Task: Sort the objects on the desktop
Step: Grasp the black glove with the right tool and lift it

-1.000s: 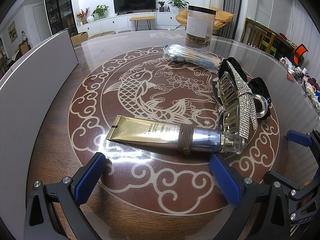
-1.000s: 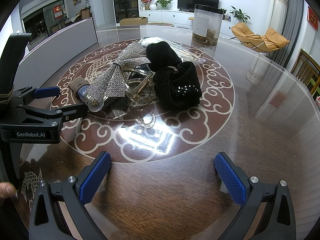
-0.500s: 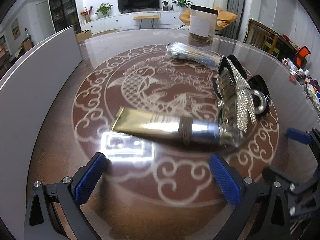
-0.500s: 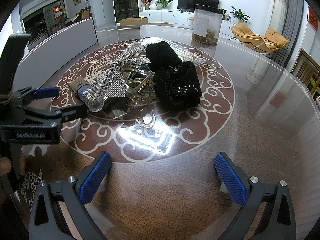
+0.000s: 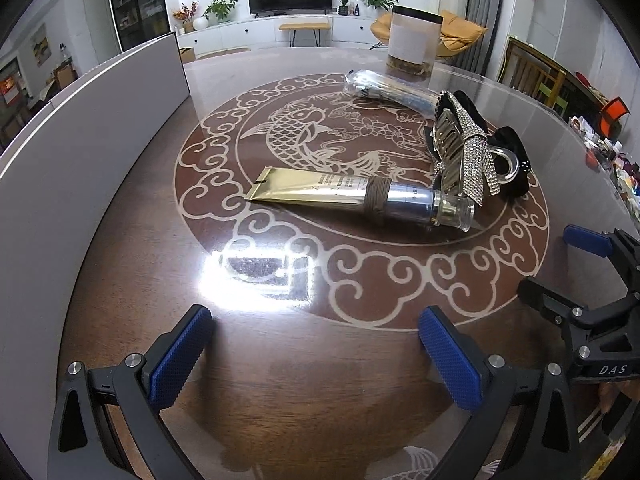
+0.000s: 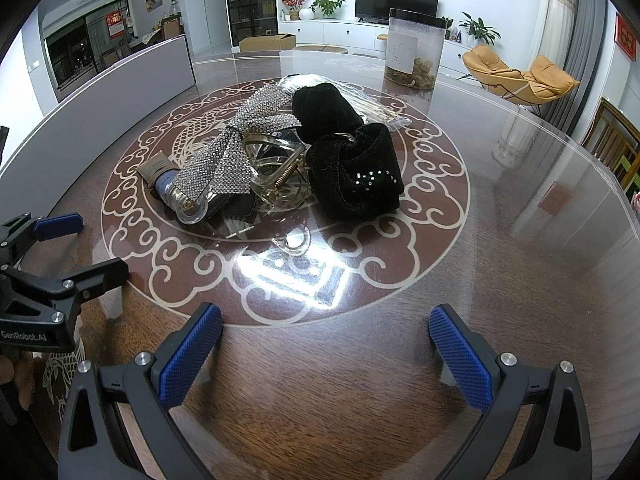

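A gold and silver cosmetic tube point(image 5: 352, 194) with a brown hair tie point(image 5: 378, 199) wound around it lies on the round table; it also shows in the right wrist view point(image 6: 176, 184). Beside it lie a rhinestone bow hair clip point(image 5: 466, 148) point(image 6: 240, 144), a clear claw clip point(image 6: 276, 168), a black velvet bow point(image 6: 352, 160) point(image 5: 508, 156) and a clear packet of sticks point(image 5: 390, 90). My left gripper point(image 5: 316, 354) is open and empty, well short of the tube. My right gripper point(image 6: 324, 354) is open and empty, short of the pile.
A tall clear jar point(image 6: 414, 54) point(image 5: 414, 44) stands at the far side of the table. A grey panel point(image 5: 80, 128) runs along the left edge. Each gripper shows at the side of the other's view: the right one point(image 5: 592, 292), the left one point(image 6: 44, 264).
My left gripper has pulled back from the tube, which now sits farther from it. The right gripper has held still.
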Demonstrator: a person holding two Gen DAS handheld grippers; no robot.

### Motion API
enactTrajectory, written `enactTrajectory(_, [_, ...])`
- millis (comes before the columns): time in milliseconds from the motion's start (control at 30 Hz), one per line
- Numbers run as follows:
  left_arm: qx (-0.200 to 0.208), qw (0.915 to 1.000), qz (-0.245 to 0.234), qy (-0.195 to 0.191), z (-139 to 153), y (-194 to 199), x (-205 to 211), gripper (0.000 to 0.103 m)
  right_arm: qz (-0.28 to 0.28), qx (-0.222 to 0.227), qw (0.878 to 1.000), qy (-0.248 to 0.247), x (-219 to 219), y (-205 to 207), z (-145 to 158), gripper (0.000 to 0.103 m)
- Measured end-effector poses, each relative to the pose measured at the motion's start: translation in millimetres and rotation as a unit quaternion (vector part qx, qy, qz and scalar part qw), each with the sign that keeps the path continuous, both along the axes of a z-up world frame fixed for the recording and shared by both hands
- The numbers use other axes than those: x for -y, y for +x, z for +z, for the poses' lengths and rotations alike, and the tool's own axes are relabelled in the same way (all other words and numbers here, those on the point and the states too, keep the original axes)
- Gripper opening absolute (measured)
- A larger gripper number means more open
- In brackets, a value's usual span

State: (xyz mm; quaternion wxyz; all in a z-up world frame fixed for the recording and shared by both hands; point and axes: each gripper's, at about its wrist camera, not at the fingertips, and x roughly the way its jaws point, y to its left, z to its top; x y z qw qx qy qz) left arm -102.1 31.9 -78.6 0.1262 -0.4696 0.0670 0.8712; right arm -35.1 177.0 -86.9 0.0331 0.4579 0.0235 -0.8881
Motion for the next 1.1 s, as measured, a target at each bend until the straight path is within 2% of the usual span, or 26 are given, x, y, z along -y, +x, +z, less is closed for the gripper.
enactTrajectory(100, [-0.002,1.0,0.001,0.0,0.3,1.0,0.6,0.103,0.014,0.007,1.0,-0.008,0.3,-3.9,1.0,0.103])
enactTrajectory(267, [-0.004,1.0,0.004,0.001,0.2,1.2,1.6,0.103,-0.011,-0.001,0.996,-0.093,-18.0,-10.6,14.5,0.103])
enactTrajectory(333, [-0.004,1.0,0.005,0.001,0.4,1.1,1.7,0.103,-0.014,-0.008,0.994,-0.105,-21.9,-16.6,21.8,0.103])
enactTrajectory(500, [-0.005,1.0,0.005,0.001,0.5,1.1,1.7,0.103,-0.042,-0.051,0.995,-0.079,-40.7,-45.5,42.9,0.103])
enactTrajectory(567, [-0.004,1.0,0.005,0.001,0.5,1.0,1.8,0.103,-0.043,-0.044,0.997,-0.05,-46.9,-59.4,42.6,0.103])
enactTrajectory(667, [-0.004,1.0,0.005,0.001,0.5,0.7,1.7,0.103,-0.003,-0.026,0.999,-0.019,-46.4,-72.3,35.5,0.1])
enactTrajectory(800, [-0.004,1.0,0.005,0.001,0.2,1.0,1.8,0.103,0.063,0.001,0.998,-0.016,-28.9,-85.6,26.0,0.084])
enactTrajectory(900, [-0.003,1.0,0.003,0.002,0.5,0.3,2.2,0.103,0.089,0.006,0.996,-0.008,-11.8,-94.8,20.3,0.081])
enactTrajectory(967, [-0.001,1.0,0.001,0.003,1.1,-0.5,2.4,0.103,0.098,0.016,0.995,-0.012,-2.9,-103.0,14.2,0.076])
enactTrajectory(1000, [-0.001,1.0,0.002,0.004,1.5,-0.8,3.0,0.103,0.101,0.017,0.995,-0.014,-0.3,-105.5,12.3,0.068])
enactTrajectory(1033, [0.0,1.0,0.005,0.003,1.6,-1.7,4.1,0.103,0.106,0.014,0.994,-0.012,3.1,-105.7,11.1,0.054])
enactTrajectory(1067, [0.001,0.9999,0.012,0.004,1.9,-3.4,6.8,0.103,0.109,0.012,0.994,-0.008,5.7,-104.6,10.2,0.045])
enactTrajectory(1100, [0.002,0.9996,0.024,0.01,2.8,-5.5,12.7,0.103,0.11,0.007,0.994,-0.005,7.2,-102.6,10.0,0.041])
